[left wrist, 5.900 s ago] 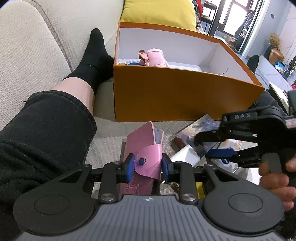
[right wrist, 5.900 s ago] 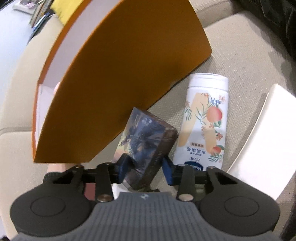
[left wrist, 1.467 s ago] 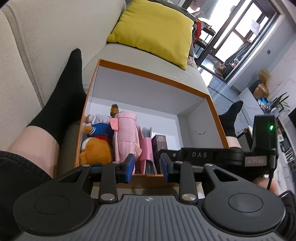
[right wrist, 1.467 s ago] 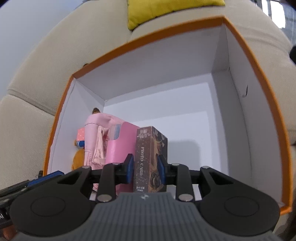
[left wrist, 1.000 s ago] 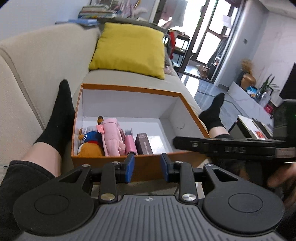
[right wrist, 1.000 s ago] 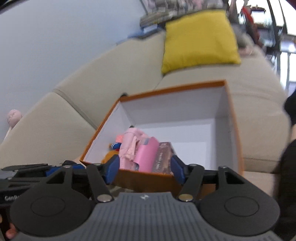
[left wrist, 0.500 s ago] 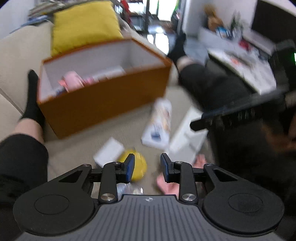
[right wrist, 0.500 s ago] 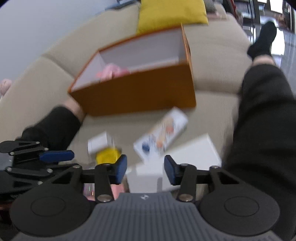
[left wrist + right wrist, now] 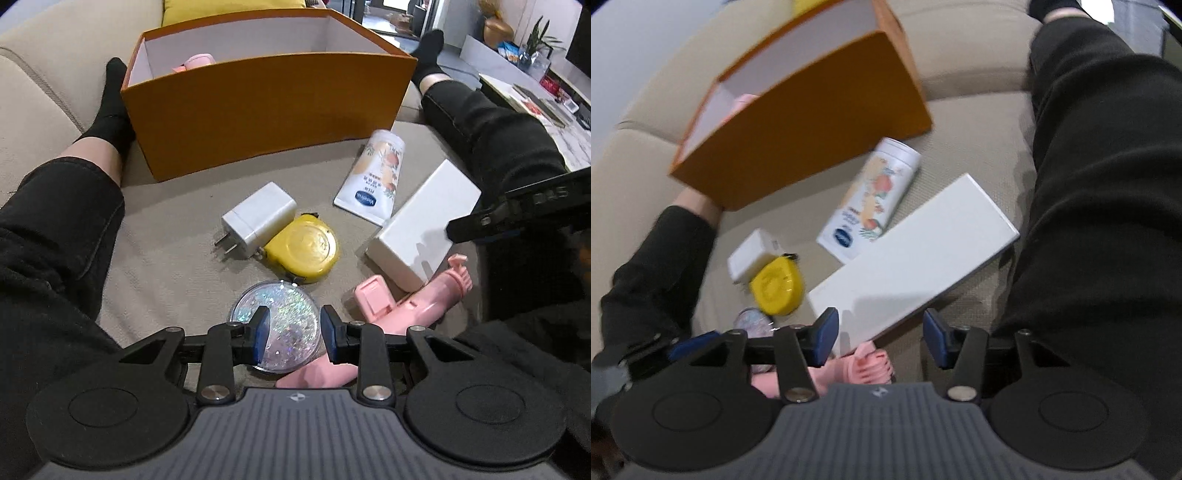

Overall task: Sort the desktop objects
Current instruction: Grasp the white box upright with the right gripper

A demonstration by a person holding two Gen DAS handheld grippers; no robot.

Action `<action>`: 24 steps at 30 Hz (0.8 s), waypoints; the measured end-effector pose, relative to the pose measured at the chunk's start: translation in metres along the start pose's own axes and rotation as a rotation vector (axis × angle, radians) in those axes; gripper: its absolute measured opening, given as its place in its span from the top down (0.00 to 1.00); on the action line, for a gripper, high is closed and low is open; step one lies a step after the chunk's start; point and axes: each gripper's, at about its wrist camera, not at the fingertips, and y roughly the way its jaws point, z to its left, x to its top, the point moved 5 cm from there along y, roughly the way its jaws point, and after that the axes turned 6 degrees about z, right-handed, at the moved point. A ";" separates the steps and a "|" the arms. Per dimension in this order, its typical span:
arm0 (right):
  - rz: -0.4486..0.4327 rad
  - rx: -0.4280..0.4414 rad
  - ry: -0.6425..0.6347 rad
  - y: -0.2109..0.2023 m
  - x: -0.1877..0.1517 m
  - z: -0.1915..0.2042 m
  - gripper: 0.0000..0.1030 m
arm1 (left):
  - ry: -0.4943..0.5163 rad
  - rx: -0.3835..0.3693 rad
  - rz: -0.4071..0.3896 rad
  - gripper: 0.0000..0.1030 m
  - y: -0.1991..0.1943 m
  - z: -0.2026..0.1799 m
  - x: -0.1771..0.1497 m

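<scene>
sofa cushion (image 9: 166,236) serves as the work surface, and the loose items are spread on it between the person's legs so both tools can reach them. orange box (image 9: 266,107) is set at 12 o'clock, open side up and close behind the pile, seemingly so that carries into it are short; something pink is visible inside at its left end. white carton (image 9: 912,258) lies flat at 3 o'clock of the pile, one corner touching the lotion tube (image 9: 376,173), which lies on its side just in front of the box. pink toy (image 9: 413,306) lies at 5 o'clock, partly tucked against the carton. yellow tape measure (image 9: 306,251) rests flat at the centre, touching the white charger (image 9: 258,221) at 10 o'clock of it. glitter disc (image 9: 277,325) lies flat at 6 o'clock.

left gripper (image 9: 291,332) is poised over the disc with its fingers parted about the disc's width and nothing gripped; the disc is judged to be the next pick. right gripper (image 9: 881,336) is held wide apart and empty above the carton's near end, probably lined up across its narrow side.
</scene>
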 end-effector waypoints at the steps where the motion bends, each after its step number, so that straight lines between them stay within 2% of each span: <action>1: 0.005 -0.013 0.015 0.003 0.001 -0.001 0.48 | -0.001 -0.008 -0.004 0.66 -0.001 -0.001 0.001; 7: 0.018 -0.010 0.144 0.021 0.010 -0.015 0.49 | -0.017 -0.014 -0.024 0.66 -0.002 -0.003 0.009; 12: 0.031 0.066 0.219 0.032 0.016 -0.022 0.44 | -0.014 -0.014 -0.023 0.66 -0.001 -0.003 0.012; 18: 0.015 0.126 0.277 0.038 0.020 -0.025 0.43 | 0.001 -0.020 -0.015 0.66 0.005 -0.006 0.020; 20: 0.004 0.126 0.280 0.035 0.020 -0.024 0.49 | 0.011 -0.022 -0.017 0.66 0.006 -0.008 0.023; 24: -0.023 0.158 0.295 0.022 0.024 -0.025 0.66 | 0.034 -0.029 -0.032 0.66 0.004 -0.013 0.031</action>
